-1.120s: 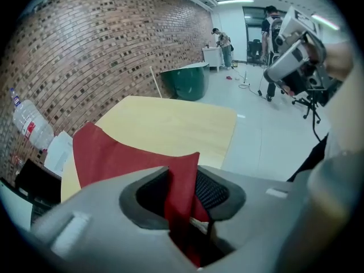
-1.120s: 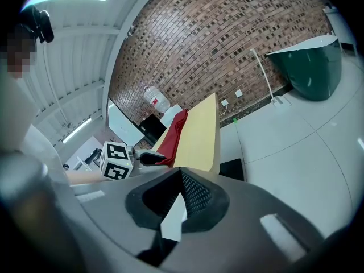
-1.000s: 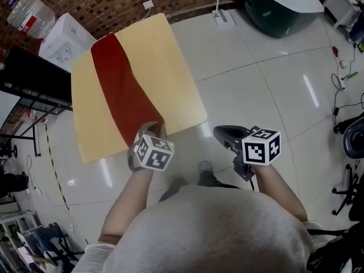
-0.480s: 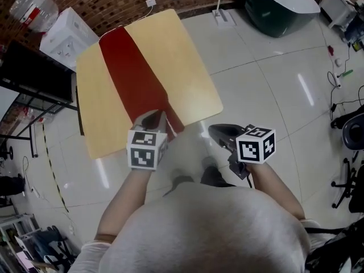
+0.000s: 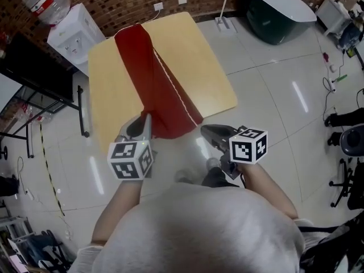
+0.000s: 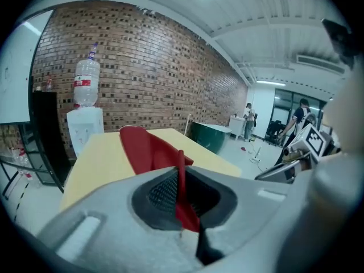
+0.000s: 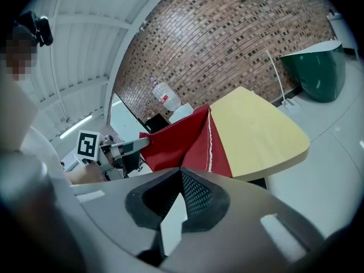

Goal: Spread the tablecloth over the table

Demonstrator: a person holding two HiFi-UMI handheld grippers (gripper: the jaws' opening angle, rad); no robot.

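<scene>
A red tablecloth (image 5: 156, 90) lies folded in a long strip down the yellow wooden table (image 5: 207, 67), and its near end hangs over the front edge. My left gripper (image 5: 140, 131) is shut on the cloth's near left corner, held up off the table; in the left gripper view the red edge (image 6: 181, 181) runs between the closed jaws. My right gripper (image 5: 210, 133) hovers just off the table's front edge, right of the cloth's hanging end, shut with nothing in it. In the right gripper view the cloth (image 7: 182, 144) lies ahead of the jaws.
A water dispenser (image 5: 71, 30) with a bottle stands at the table's far left. Left of the table stands a black rack (image 5: 34, 73). A dark green tub (image 5: 276, 10) sits on the tiled floor at the far right. Cables lie on the floor at the right edge.
My left gripper has risen and swung left with the cloth's corner, lifting and fanning out the near end. The right gripper has moved left, closer to the cloth.
</scene>
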